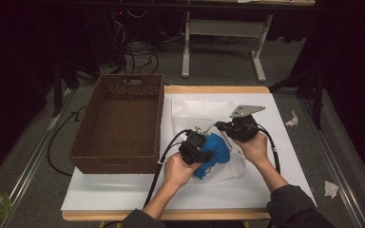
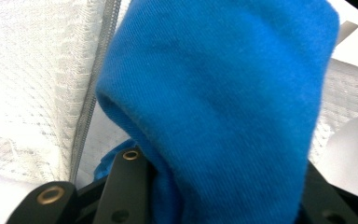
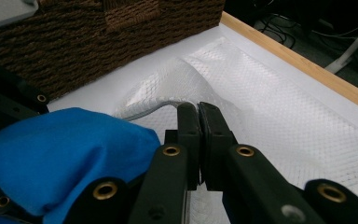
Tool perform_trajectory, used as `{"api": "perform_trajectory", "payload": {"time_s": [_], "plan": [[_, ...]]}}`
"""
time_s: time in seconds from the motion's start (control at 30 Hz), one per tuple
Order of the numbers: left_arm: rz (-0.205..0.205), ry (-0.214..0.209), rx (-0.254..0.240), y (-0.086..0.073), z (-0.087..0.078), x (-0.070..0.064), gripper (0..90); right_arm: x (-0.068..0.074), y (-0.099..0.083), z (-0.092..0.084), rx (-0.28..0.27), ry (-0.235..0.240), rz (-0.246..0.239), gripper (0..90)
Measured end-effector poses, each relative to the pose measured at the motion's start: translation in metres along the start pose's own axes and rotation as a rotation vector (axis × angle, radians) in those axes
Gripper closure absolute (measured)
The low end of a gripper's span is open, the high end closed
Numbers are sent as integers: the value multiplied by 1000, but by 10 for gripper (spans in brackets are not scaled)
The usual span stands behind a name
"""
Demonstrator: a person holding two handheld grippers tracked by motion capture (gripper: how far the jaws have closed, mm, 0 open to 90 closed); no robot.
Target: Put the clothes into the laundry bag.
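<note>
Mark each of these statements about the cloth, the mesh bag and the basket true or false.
1. The left gripper is closed on the blue cloth. True.
2. The blue cloth lies inside the wicker basket. False: it is over the white mesh bag on the table, to the right of the basket.
3. The right gripper has its fingers pinched together at the bag's grey zipper edge. True.
4. The wicker basket holds folded clothes. False: nothing shows inside it in the high view.
5. The mesh bag is black. False: it is white.
</note>
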State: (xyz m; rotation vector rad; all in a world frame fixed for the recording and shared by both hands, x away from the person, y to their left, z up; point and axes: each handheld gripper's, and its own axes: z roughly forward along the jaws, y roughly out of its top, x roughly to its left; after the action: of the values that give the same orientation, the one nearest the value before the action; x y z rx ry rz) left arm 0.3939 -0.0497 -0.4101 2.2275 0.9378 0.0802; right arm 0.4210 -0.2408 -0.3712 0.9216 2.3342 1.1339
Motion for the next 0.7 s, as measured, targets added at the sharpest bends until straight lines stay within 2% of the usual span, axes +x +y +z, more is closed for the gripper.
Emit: {"api": "perform_trajectory", "payload": {"time_s": [0.37,0.47,0.7], "plan": [[-27,38,5,2,5,5,631,2,1,0,-5,5,-1,892],[-29,50,-3,3,6,5,631,1,1,-1,-8,7,1,892],[-62,70,-22,6,8,8,630,2,1,-2,-14,12,-4,892]]}}
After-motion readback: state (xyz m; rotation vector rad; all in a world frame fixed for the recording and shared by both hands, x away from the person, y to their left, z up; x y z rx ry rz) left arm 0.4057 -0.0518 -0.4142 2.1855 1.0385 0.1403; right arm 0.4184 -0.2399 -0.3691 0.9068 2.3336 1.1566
